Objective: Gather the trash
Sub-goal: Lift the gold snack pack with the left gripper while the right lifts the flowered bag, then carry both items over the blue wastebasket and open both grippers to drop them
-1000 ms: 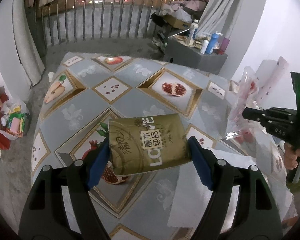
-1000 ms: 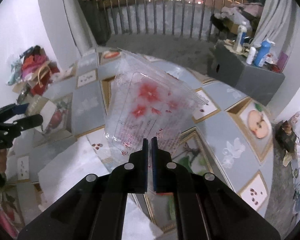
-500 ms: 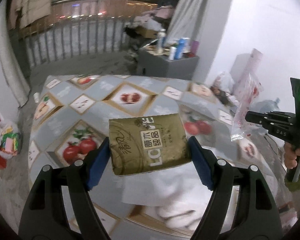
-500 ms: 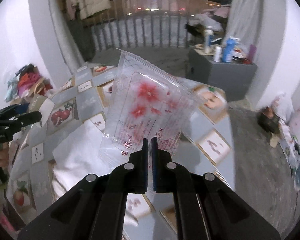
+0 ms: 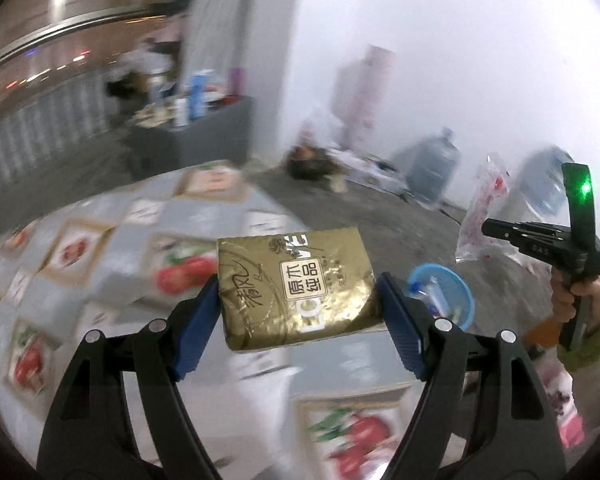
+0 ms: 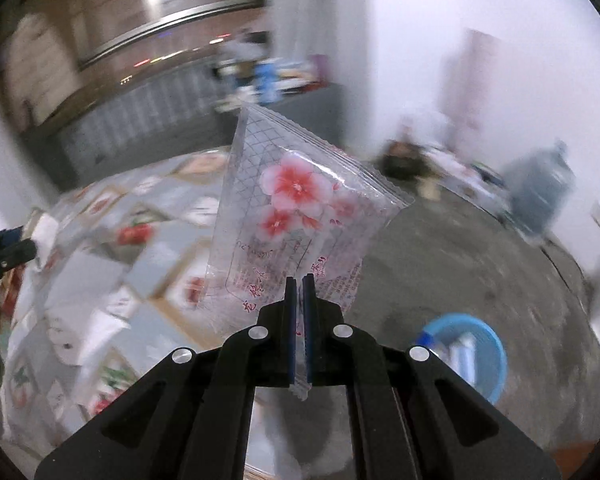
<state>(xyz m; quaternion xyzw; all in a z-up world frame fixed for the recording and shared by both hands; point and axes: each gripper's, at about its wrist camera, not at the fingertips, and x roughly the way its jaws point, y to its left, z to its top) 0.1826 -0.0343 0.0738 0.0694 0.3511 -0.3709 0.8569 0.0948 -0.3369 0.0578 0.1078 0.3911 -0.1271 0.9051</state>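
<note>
The left gripper (image 5: 298,300) stands wide, its blue ribbed pads (image 5: 196,326) pressed against the two short sides of a gold tissue pack (image 5: 296,286), which it grips in the air. The pack is a soft, pillow-shaped block in crinkled metallic foil with a white label and dark characters; it is tilted a little, its right end higher.

The right gripper (image 6: 298,312) is clamped fully together on the bottom edge of a clear plastic wrapper (image 6: 296,208). The wrapper is a thin, flat, glossy pouch with serrated seams, a fine grid print near the top, pink-red blossoms in the middle and red writing below. It stands up from the jaws, leaning to the right. In the left wrist view the same wrapper (image 5: 482,216) hangs in front of the right gripper (image 5: 490,229), held by a hand (image 5: 576,296) in a green knitted cuff.

Below the pack lies the table (image 5: 112,240), covered in a glossy grey cloth with gold-framed fruit pictures; the pack hangs over its right edge. A white crumpled sheet (image 6: 88,276) lies on the cloth near the front edge.

On the rough grey floor beyond that edge stands a round blue plastic basin (image 6: 494,354) with scraps inside, just right of the pack in the left view (image 5: 466,294). The background is blurred.
</note>
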